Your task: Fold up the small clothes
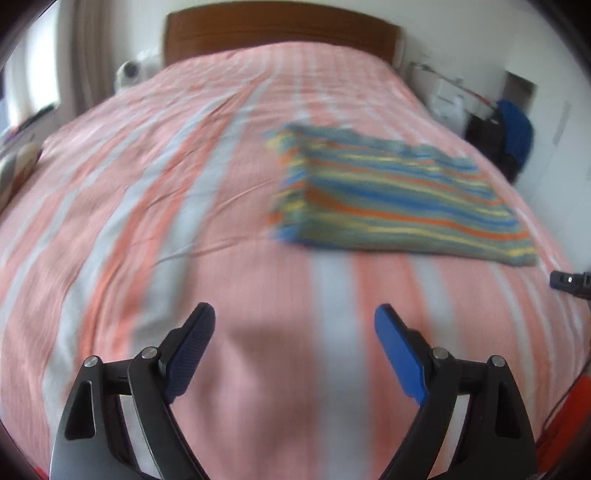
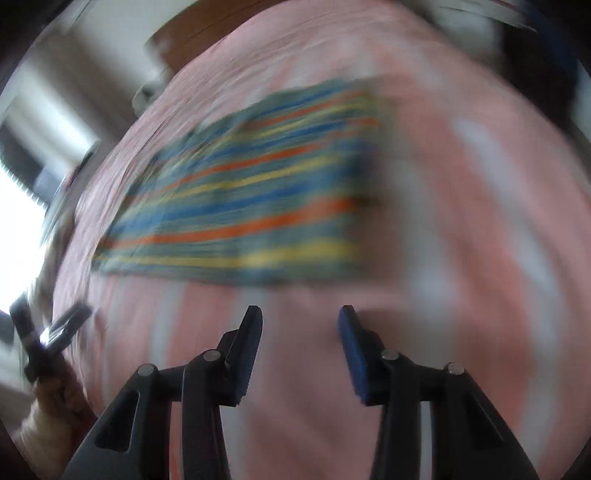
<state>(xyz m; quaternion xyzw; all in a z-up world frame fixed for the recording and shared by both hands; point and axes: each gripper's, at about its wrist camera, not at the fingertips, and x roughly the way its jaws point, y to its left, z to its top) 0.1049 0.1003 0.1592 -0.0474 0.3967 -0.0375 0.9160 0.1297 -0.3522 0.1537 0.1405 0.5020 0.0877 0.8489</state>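
A striped garment (image 1: 399, 199) in blue, orange, yellow and grey-green lies folded flat on the pink striped bedspread (image 1: 184, 206). In the left wrist view it is ahead and to the right of my left gripper (image 1: 295, 321), which is wide open, empty and apart from it. In the right wrist view the garment (image 2: 240, 199) lies ahead of my right gripper (image 2: 301, 317), which is open and empty a short way before its near edge. Both views are blurred by motion. The right gripper's tip (image 1: 570, 282) shows at the left view's right edge.
A brown wooden headboard (image 1: 280, 33) stands at the far end of the bed. Curtains and a window are at the left. A blue cloth (image 1: 515, 129) and dark furniture stand to the right of the bed. The left gripper and hand (image 2: 48, 343) show at the right view's left edge.
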